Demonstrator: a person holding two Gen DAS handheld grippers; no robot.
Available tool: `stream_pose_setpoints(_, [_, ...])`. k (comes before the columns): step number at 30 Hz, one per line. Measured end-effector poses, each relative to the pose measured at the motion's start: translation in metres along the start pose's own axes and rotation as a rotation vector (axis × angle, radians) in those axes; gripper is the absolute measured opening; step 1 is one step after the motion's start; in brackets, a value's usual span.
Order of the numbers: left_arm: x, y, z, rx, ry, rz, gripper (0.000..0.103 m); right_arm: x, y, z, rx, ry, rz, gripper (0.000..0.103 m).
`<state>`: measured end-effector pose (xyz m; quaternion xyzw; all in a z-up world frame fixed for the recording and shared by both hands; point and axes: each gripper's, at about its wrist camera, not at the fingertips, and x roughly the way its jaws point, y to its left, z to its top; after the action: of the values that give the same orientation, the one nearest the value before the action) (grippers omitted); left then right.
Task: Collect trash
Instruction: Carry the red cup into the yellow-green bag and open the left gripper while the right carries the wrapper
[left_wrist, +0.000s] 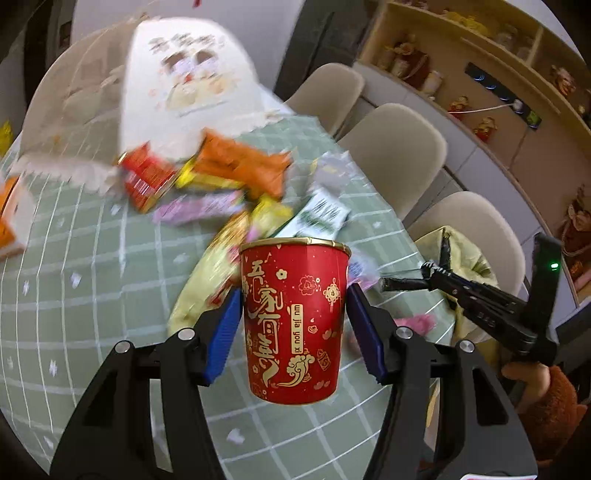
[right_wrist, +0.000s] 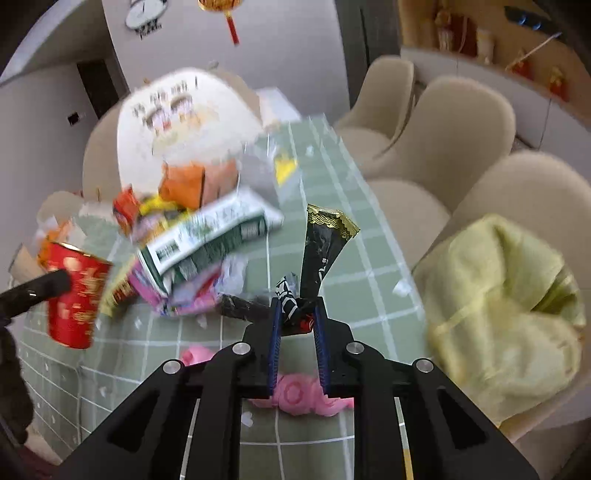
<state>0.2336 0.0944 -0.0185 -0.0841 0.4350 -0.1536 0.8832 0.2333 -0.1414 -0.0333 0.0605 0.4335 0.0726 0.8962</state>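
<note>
My left gripper (left_wrist: 293, 314) is shut on a red paper cup (left_wrist: 293, 321) with gold print, held upright above the green checked tablecloth (left_wrist: 92, 295). The same cup (right_wrist: 75, 295) shows at the left of the right wrist view. My right gripper (right_wrist: 297, 314) is shut on a black wrapper (right_wrist: 323, 247) with a gold edge, which sticks up from between the blue pads (right_wrist: 275, 332). The right gripper (left_wrist: 399, 283) also appears at the right of the left wrist view. A heap of snack wrappers (left_wrist: 221, 184) lies behind the cup.
A yellow-green bag (right_wrist: 506, 302) sits open on a beige chair (right_wrist: 532, 192) at the table's right edge. A pink wrapper (right_wrist: 295, 395) lies under my right gripper. A white box (left_wrist: 184, 81) stands behind the heap. More chairs (left_wrist: 395, 155) line the right side.
</note>
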Motion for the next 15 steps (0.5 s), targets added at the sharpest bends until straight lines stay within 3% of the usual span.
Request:
stream_pose_setpoints(8, [0.017,-0.080,0.056,0.147,-0.070,-0.160,0.055,-0.079,-0.043,0.032,-0.011,-0.173,-0.128,0.017])
stream_pose_setpoints(15, [0.070,-0.176,0.088,0.277,-0.011,-0.322,0.055,-0.130,-0.116,0.036,0.018,-0.241,-0.346,0.017])
